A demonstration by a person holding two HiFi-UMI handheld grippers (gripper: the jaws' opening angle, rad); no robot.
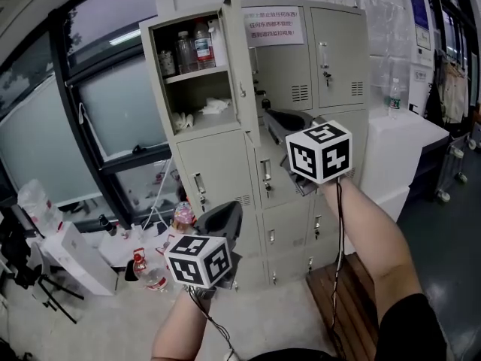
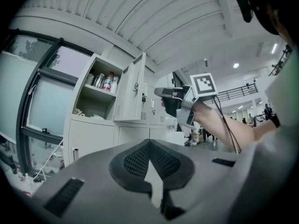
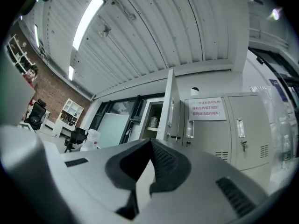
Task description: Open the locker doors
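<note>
Open locker door (image 1: 240, 59) edge seemingly beside right hand-held gripper (image 1: 272, 123)

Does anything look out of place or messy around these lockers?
Mostly the floor left of the lockers: bottles and a plastic bag lie scattered below the window. Inside the open top-left compartment, white cloth or paper sits crumpled.

Dark-framed windows (image 1: 98, 104) at left — ribbed ceiling (image 3: 140, 36), strip light (image 3: 86, 20); grey floor (image 1: 443, 235) at right.
</note>
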